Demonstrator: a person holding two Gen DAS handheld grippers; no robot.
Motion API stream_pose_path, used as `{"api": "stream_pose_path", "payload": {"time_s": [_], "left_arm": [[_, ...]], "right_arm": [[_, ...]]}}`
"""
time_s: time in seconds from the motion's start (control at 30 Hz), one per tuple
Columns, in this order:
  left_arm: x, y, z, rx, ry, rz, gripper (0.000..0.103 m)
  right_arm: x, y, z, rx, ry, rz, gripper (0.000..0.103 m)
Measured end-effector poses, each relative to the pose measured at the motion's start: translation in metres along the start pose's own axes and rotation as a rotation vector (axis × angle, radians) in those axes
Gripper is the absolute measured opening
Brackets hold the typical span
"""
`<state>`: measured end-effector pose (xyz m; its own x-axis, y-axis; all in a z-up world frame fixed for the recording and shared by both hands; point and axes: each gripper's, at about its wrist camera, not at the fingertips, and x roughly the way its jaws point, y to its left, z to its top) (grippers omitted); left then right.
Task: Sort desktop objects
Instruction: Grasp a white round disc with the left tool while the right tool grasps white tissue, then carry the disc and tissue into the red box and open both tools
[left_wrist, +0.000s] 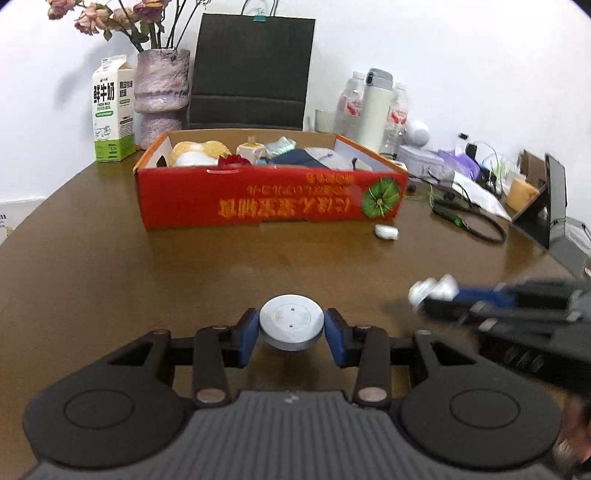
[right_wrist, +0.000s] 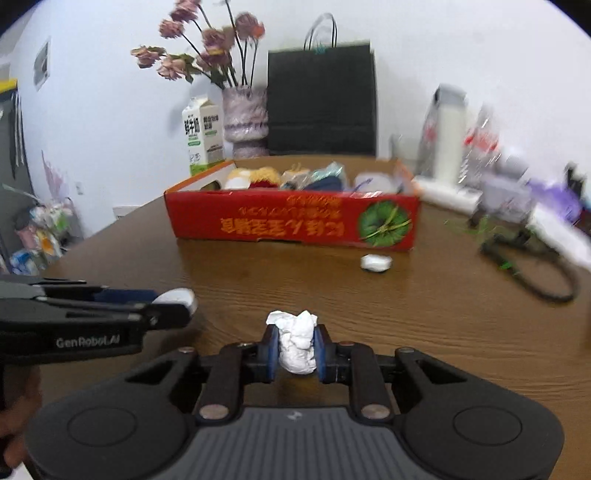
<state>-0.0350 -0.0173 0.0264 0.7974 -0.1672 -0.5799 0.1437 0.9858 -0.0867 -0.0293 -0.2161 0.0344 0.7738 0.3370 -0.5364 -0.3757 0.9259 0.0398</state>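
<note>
My left gripper (left_wrist: 291, 332) is shut on a round silver-white disc (left_wrist: 291, 322), held just above the brown table (left_wrist: 110, 258). My right gripper (right_wrist: 296, 349) is shut on a crumpled white paper ball (right_wrist: 297, 341). The right gripper also shows blurred at the right of the left wrist view (left_wrist: 436, 291), and the left gripper with the disc at the left of the right wrist view (right_wrist: 177, 301). A red cardboard box (left_wrist: 269, 199) holding several items stands ahead; it also shows in the right wrist view (right_wrist: 291, 221). A small white object (left_wrist: 386, 232) lies by the box's front right corner.
Behind the box stand a milk carton (left_wrist: 110, 110), a vase of dried roses (left_wrist: 162, 92) and a black paper bag (left_wrist: 251, 74). Bottles and a white flask (left_wrist: 375, 107) stand at the back right. Cables (left_wrist: 469, 221), tissue packs and a dark stand (left_wrist: 554, 206) crowd the right side.
</note>
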Motion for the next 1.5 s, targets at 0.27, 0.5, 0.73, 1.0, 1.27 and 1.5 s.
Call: {"api": "stream_pose_path", "payload": {"time_s": [0.27,0.5,0.73,1.0,1.27,1.5], "left_arm": [[-0.050,-0.015,-0.022,-0.001,-0.083,0.053,0.040],[-0.068,-0.023,-0.031,0.000,-0.123,0.038,0.040],[-0.069,-0.024,-0.038,-0.004,-0.115,0.047,0.040],[-0.063,-0.022,-0.037,-0.010,-0.112,0.058,0.040],[-0.067,-0.021,-0.032,-0.014,-0.123,0.054,0.040],[-0.064,-0.001,-0.001,-0.065,-0.151,0.029,0.040]], "right_arm": [[-0.048,0.009,-0.016,0.000,-0.073,-0.016,0.019],[-0.074,0.022,-0.027,-0.009,-0.111,-0.019,0.019],[-0.079,0.026,-0.027,-0.025,-0.120,-0.020,0.019],[-0.071,0.018,-0.028,-0.004,-0.106,-0.032,0.019],[-0.071,0.013,-0.029,0.015,-0.114,-0.032,0.019],[-0.067,0.006,-0.004,0.044,-0.149,0.013,0.019]]}}
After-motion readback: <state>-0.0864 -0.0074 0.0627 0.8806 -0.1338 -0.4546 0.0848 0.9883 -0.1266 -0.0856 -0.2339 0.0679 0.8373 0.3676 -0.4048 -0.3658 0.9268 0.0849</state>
